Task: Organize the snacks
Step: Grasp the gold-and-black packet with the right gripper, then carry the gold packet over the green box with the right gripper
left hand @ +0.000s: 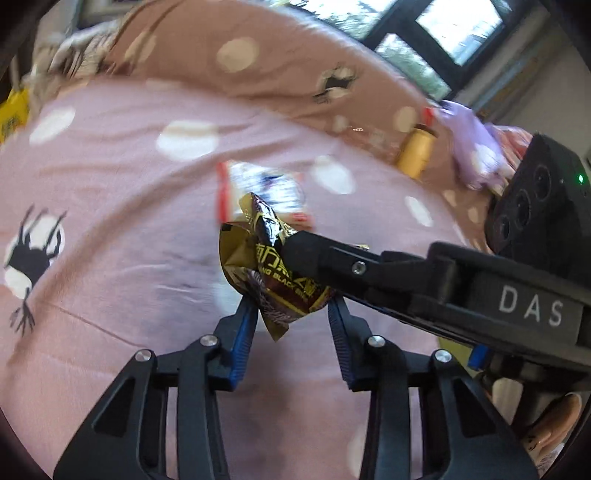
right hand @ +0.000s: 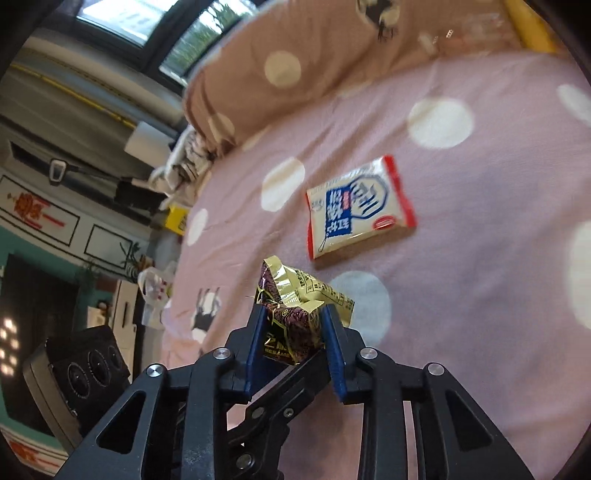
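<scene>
Pink dotted bed (right hand: pixel 480 295): gold packet (right hand: pixel 291 325) pinched by right gripper (right hand: pixel 293 343); left gripper (left hand: pixel 291 314) fingers flank its lower end (contact unclear). White packet (right hand: pixel 360 206) lies just beyond.

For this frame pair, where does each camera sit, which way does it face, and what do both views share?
Left wrist: on the left gripper, looking down its fingers at the pink bedsheet; the right gripper reaches in from the right.
Right wrist: on the right gripper, looking down at the bedsheet towards the window; the left gripper's finger crosses beneath.
Shared: the gold snack packet gripped by both, and the white and blue snack packet lying beyond.
</scene>
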`<action>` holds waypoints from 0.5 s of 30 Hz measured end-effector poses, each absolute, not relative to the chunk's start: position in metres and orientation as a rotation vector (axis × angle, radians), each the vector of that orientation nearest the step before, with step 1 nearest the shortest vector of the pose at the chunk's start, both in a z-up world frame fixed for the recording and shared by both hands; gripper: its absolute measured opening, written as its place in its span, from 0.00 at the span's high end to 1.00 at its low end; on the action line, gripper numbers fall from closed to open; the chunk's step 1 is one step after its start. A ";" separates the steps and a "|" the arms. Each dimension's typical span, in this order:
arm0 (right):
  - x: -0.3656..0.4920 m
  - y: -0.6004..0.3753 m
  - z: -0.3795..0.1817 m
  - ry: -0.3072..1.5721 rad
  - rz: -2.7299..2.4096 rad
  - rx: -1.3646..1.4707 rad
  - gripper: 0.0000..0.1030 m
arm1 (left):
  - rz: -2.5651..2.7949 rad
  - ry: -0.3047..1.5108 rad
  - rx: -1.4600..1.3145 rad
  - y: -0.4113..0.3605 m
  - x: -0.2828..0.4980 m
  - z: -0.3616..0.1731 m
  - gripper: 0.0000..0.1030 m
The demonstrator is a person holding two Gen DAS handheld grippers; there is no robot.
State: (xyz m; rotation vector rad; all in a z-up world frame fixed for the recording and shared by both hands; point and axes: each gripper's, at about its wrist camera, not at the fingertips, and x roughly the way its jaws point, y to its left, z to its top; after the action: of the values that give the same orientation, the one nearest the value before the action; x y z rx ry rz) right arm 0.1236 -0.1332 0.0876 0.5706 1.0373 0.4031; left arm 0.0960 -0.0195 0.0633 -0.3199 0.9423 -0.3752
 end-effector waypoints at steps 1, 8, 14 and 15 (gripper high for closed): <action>0.114 -0.140 0.098 1.015 0.390 0.570 0.68 | -0.396 0.926 -0.297 -0.029 0.088 0.074 0.62; 0.022 -0.215 0.166 0.819 0.233 0.616 0.68 | -0.584 0.843 -0.181 -0.103 0.033 0.135 0.62; -0.055 -0.274 0.181 0.723 0.038 0.653 0.68 | -0.780 0.874 -0.113 -0.174 -0.005 0.149 0.62; -0.064 -0.283 0.181 0.721 0.012 0.661 0.68 | -0.809 0.887 -0.096 -0.187 -0.011 0.148 0.62</action>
State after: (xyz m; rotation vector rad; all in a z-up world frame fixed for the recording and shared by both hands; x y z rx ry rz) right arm -0.0642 -0.2832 0.1806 0.6611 0.7211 0.0115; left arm -0.0107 -0.1869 0.1477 -0.0964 0.8873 -0.8090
